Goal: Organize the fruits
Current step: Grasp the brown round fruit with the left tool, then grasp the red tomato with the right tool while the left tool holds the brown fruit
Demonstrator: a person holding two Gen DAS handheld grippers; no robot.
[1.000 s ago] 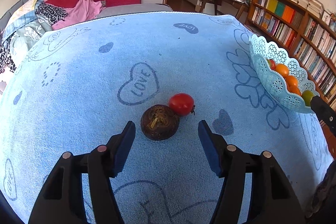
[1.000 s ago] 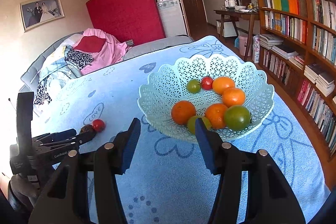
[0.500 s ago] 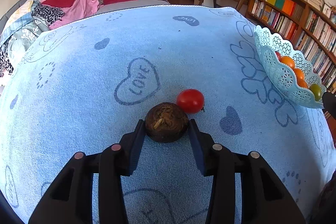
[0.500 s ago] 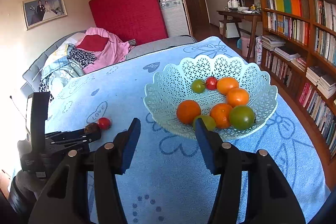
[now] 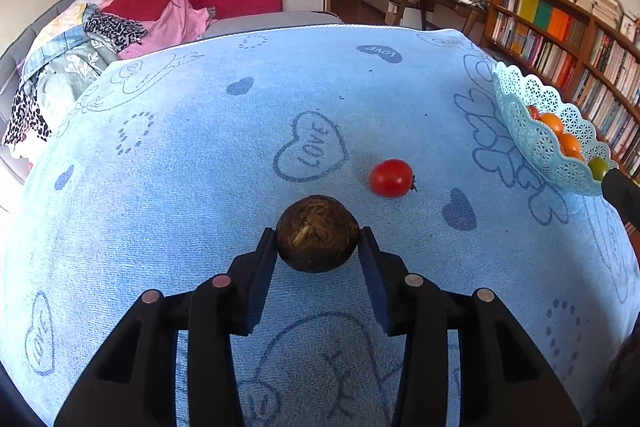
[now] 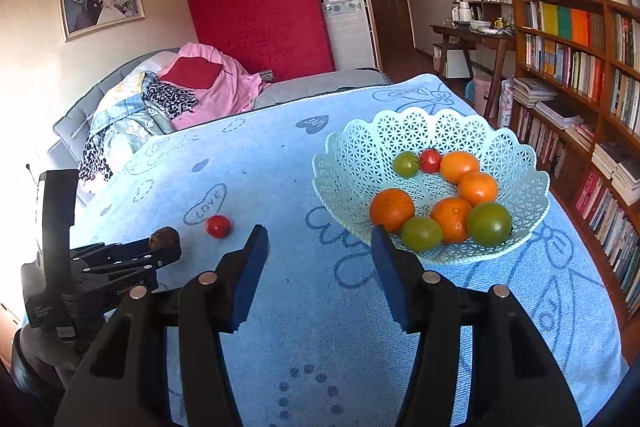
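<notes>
a bedroom with a red headboard panel [image 6: 260, 23], a tall bookshelf [image 6: 580, 75] and a framed wedding photo [image 6: 102, 7] surrounded the scene. a light blue cloth [image 5: 200, 155] printed with hearts and the word "love" covered the worktop.

the left gripper [image 5: 318, 245] was clamped on a dark brown round fruit [image 5: 317, 233], both pads pressed against its sides. in the right wrist view the same brown fruit [image 6: 164, 238] showed just at the tip of the left gripper [image 6: 166, 251], at the left edge of the cloth. whether the fruit touched the cloth or hung just above it could not be told.

a small red tomato [image 5: 391, 177] lay on the cloth beyond the brown fruit and a little to its right, near it but not touching; it also showed in the right wrist view [image 6: 218, 226].

the right gripper [image 6: 320, 251] hovered over the cloth with its jaws wide apart and nothing between them. just beyond it sat a pale turquoise lattice basket [image 6: 348, 163] with a scalloped rim, holding four oranges [image 6: 392, 209], three green fruits [image 6: 489, 223] and one small red tomato [image 6: 430, 161]. from the left wrist view the basket [image 5: 520, 123] stood at the far right of the worktop, well apart from the brown fruit.
</notes>
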